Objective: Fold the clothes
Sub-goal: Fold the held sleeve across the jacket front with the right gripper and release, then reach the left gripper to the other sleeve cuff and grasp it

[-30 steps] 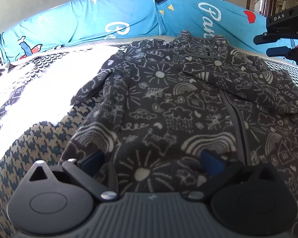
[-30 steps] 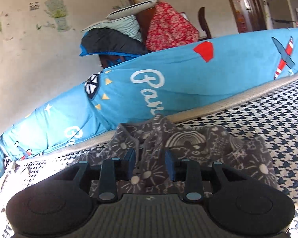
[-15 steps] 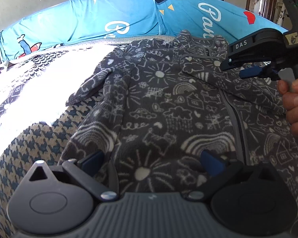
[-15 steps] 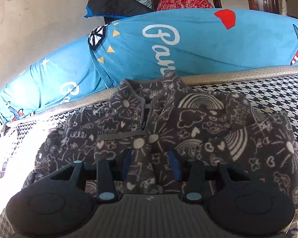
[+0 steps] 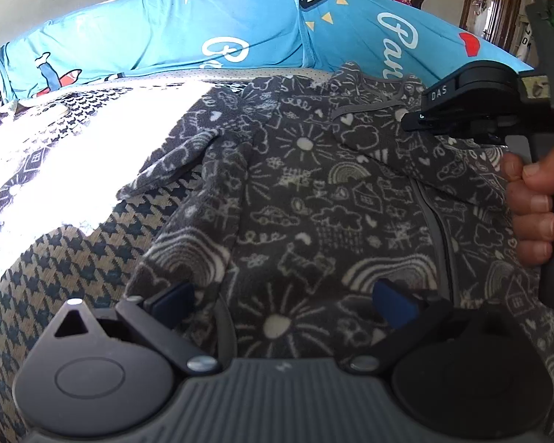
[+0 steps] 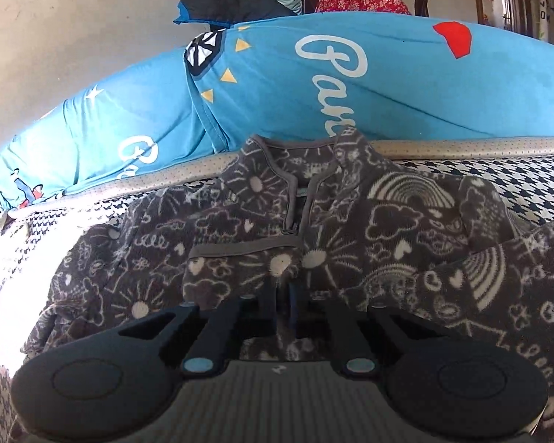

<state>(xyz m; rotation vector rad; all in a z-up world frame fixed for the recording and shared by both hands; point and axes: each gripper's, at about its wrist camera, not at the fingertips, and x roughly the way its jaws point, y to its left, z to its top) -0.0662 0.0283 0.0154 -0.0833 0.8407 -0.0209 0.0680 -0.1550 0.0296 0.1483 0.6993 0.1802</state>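
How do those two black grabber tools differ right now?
The left gripper stands wide open, its blue pads over the patterned jacket's hem; the right gripper is pinched shut on fabric below the collar, having just closed. Both are black, hand-held, and working the same jacket.

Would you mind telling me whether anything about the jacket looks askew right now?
Yes: the grey fleece jacket lies rumpled, not flat. Its collar flap near the zip is folded over, and one sleeve is bunched on the houndstooth cover.
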